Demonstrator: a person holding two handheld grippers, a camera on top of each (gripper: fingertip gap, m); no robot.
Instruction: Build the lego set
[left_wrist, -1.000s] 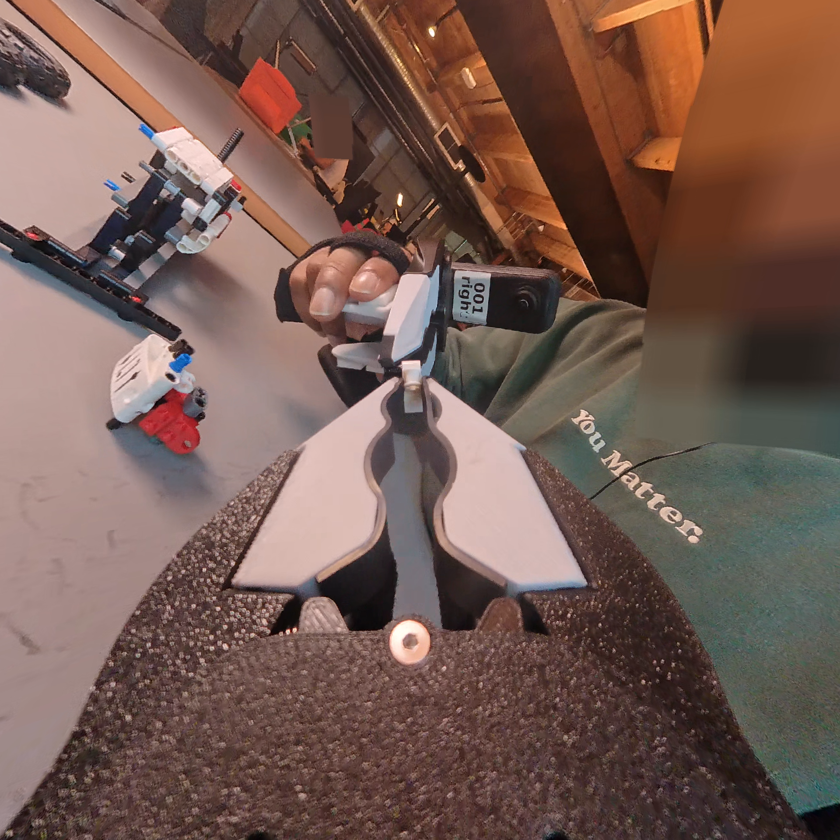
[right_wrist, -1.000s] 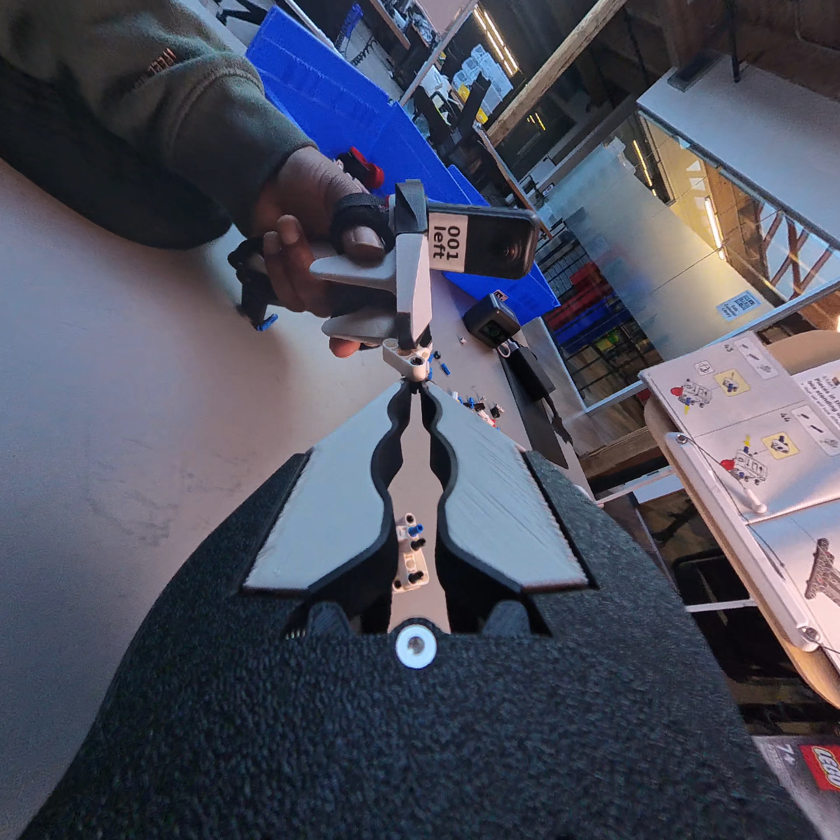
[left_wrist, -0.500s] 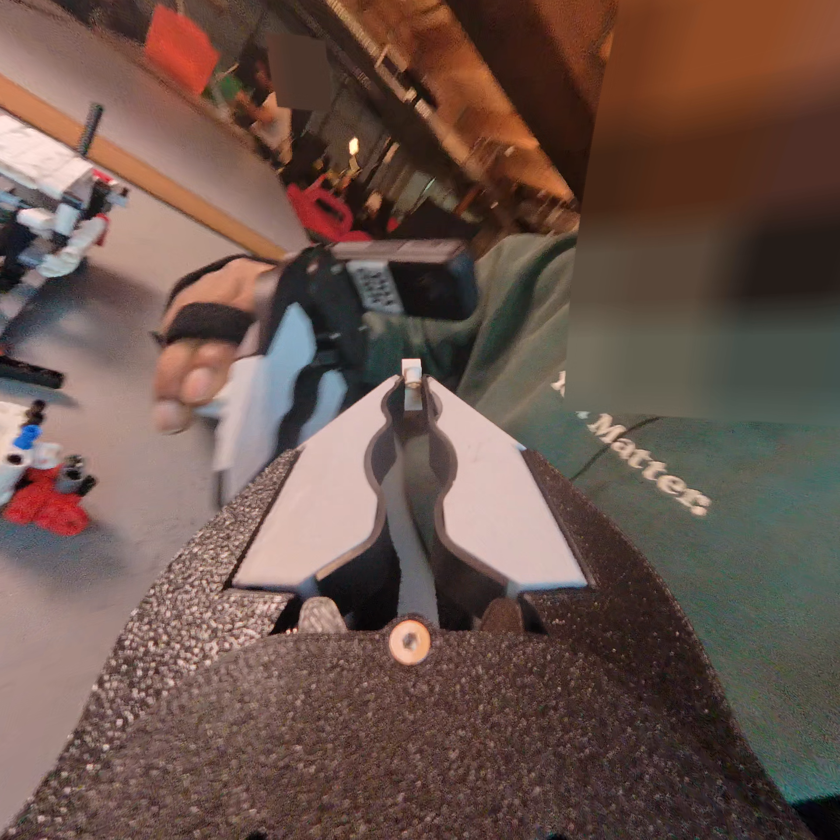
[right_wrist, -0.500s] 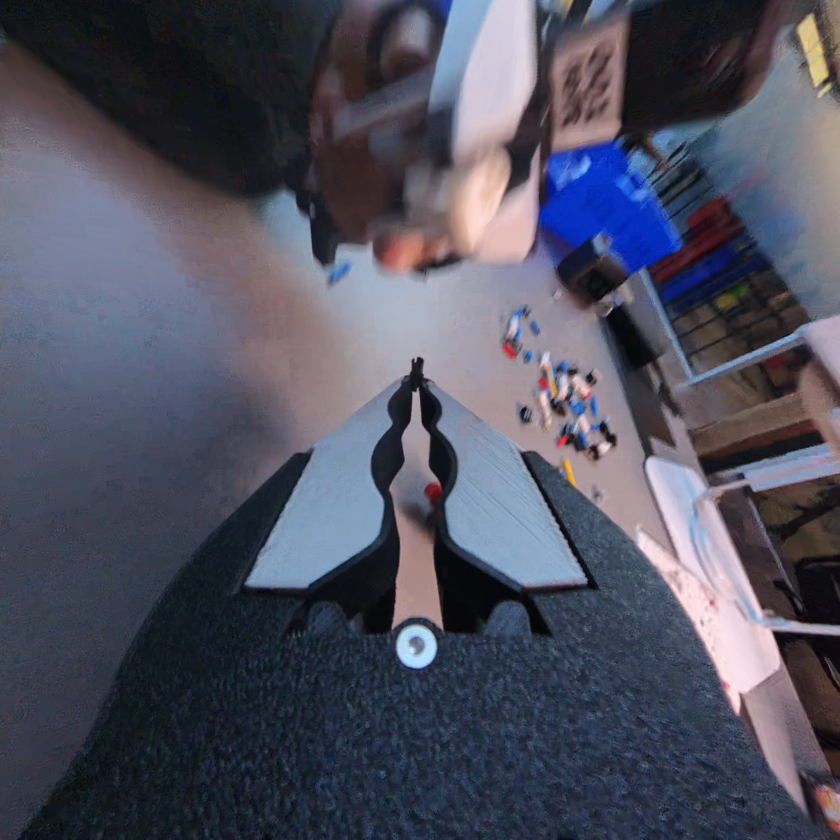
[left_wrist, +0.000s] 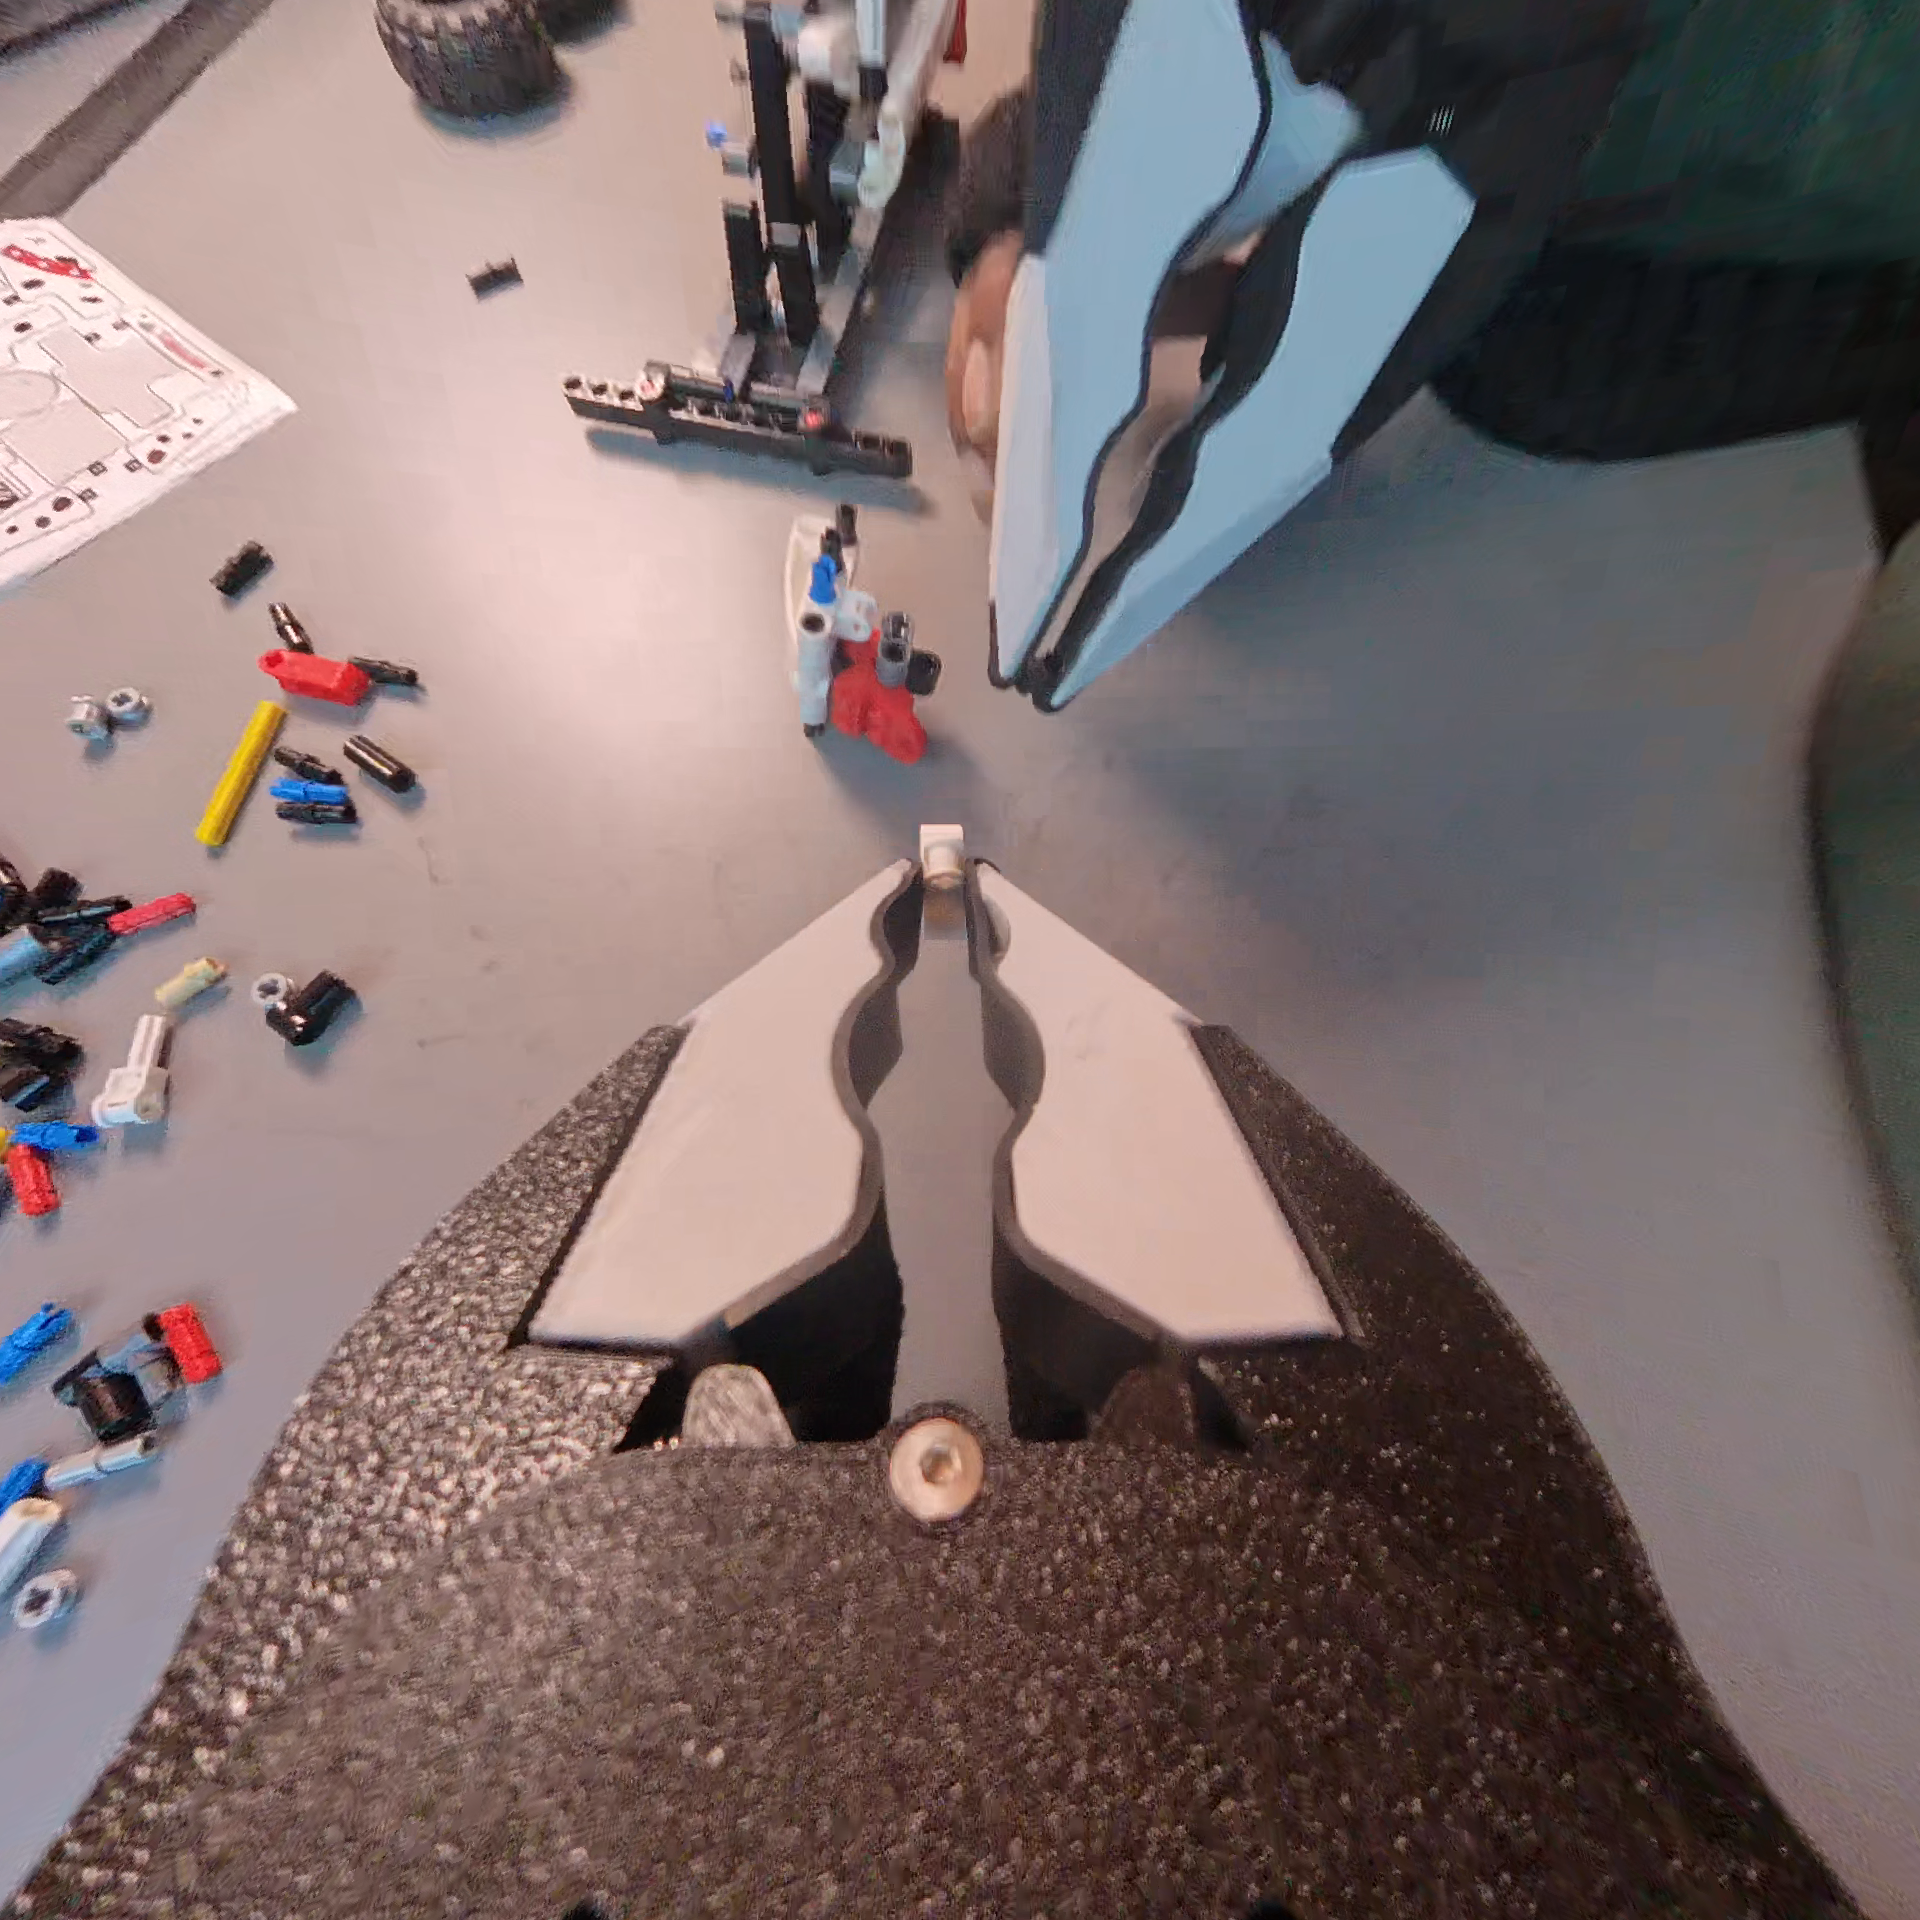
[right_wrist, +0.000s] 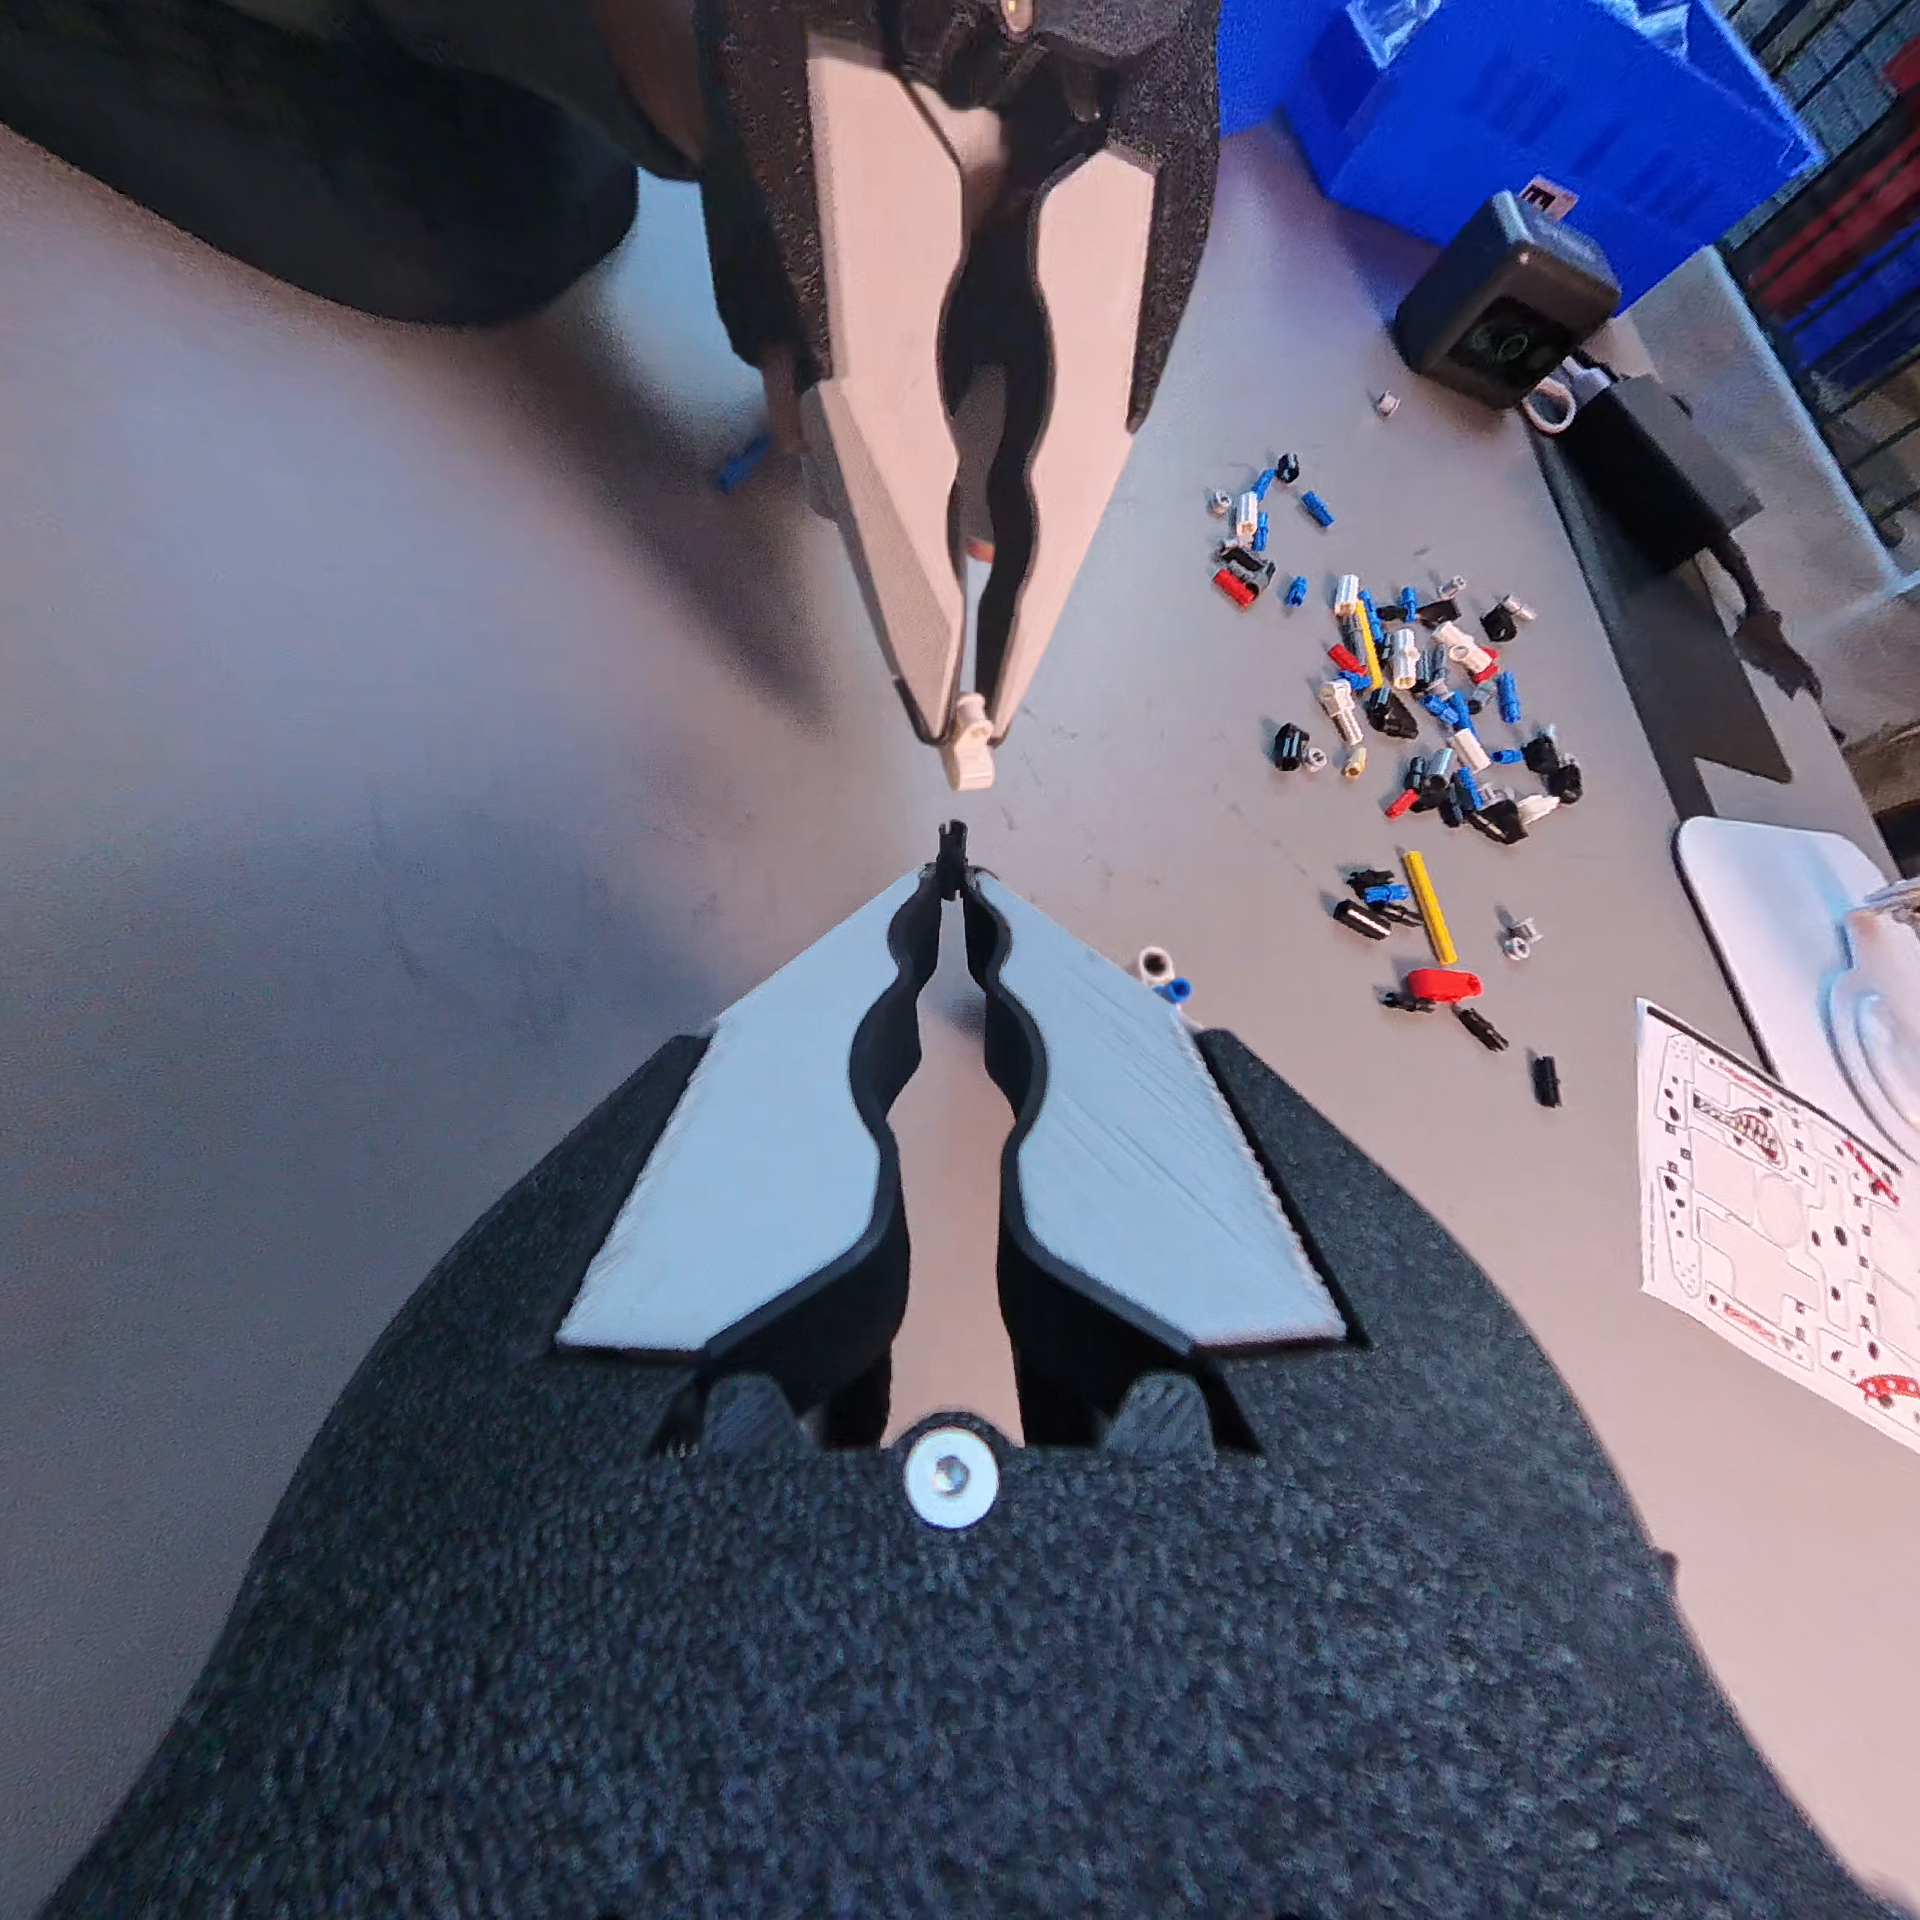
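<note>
My left gripper (left_wrist: 943, 883) is shut on a small white connector (left_wrist: 940, 857) and holds it above the grey table (left_wrist: 1403, 883). My right gripper (right_wrist: 951, 883) is shut on a tiny black pin (right_wrist: 951, 854). In the right wrist view the left gripper (right_wrist: 966, 727) points toward me, and its white connector (right_wrist: 968, 756) hangs a short gap from the pin. In the left wrist view the right gripper (left_wrist: 1029, 681) comes in from the upper right. A black and white lego frame (left_wrist: 769, 405) and a small red and white subassembly (left_wrist: 862, 675) lie beyond.
Loose lego pieces (left_wrist: 301, 769) are scattered at the left and also show in the right wrist view (right_wrist: 1434, 696). A printed sheet (left_wrist: 94, 395) and a black tyre (left_wrist: 468, 52) lie farther out. A blue bin (right_wrist: 1507, 114), a black device (right_wrist: 1507, 301) and a white tray (right_wrist: 1766, 935) stand at the right. Left and right tips are no more than a few centimetres apart.
Both grippers have tipped down from facing the room to facing the tabletop. The connector and the pin, close together a second ago, are now a short gap apart. Both grips stay shut.
</note>
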